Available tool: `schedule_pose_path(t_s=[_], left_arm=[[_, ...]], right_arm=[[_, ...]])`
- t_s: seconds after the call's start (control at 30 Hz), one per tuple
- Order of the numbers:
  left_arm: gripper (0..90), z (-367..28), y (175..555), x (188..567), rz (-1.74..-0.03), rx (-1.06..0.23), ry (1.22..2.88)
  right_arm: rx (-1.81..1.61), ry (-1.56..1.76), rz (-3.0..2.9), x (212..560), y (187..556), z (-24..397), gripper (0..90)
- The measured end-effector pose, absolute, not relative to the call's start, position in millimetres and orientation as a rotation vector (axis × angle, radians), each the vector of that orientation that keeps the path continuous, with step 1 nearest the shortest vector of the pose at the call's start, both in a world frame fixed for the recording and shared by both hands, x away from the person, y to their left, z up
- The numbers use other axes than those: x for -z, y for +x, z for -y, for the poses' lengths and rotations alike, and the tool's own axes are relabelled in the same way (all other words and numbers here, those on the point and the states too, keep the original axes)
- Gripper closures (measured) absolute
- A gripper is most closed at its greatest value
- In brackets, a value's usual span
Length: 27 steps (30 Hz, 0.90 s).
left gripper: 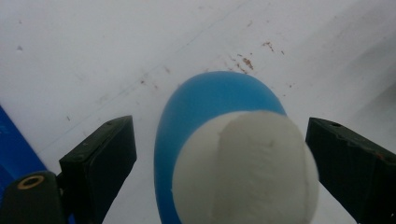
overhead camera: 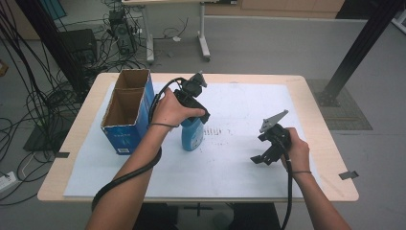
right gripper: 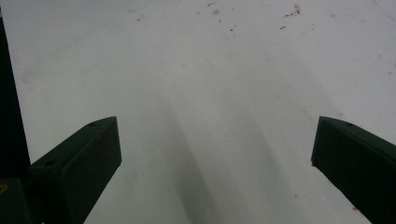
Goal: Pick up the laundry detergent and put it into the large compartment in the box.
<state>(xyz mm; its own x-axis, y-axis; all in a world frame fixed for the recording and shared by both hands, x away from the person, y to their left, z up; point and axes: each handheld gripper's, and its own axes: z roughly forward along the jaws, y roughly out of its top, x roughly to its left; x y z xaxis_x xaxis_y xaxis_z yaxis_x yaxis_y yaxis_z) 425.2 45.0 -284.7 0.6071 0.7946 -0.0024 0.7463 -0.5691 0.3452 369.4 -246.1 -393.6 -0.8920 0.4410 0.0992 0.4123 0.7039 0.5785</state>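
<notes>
A blue bottle [overhead camera: 192, 136] with a white cap [left gripper: 243, 168] stands upright on the white sheet [overhead camera: 239, 110], left of the table's middle. My left gripper [overhead camera: 194, 119] points down over its top. In the left gripper view the left gripper [left gripper: 222, 135] is open, one jaw on each side of the cap, with a gap showing on the left side. The blue body [left gripper: 210, 98] shows below the cap. My right gripper [overhead camera: 262, 158] hovers over the sheet at the right. It is open [right gripper: 215, 135] with bare white sheet between its jaws.
A blue cardboard box [overhead camera: 127, 110] with two open compartments stands just left of the bottle. Small brown specks [left gripper: 247, 63] mark the sheet near the bottle. The wooden table edge [overhead camera: 330, 143] runs close to the right hand.
</notes>
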Motion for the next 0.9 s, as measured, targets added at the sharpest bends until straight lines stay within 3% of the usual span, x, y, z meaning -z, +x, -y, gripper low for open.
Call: schedule_pose_path(t_s=[0.9], left_arm=[[9.7, -41.1, 422.7, 285.2, -1.239, -0.202, 2.518]], right_arm=[[-0.95, 0.709, -2.861, 394.3, 369.6, 243.6, 1.4]])
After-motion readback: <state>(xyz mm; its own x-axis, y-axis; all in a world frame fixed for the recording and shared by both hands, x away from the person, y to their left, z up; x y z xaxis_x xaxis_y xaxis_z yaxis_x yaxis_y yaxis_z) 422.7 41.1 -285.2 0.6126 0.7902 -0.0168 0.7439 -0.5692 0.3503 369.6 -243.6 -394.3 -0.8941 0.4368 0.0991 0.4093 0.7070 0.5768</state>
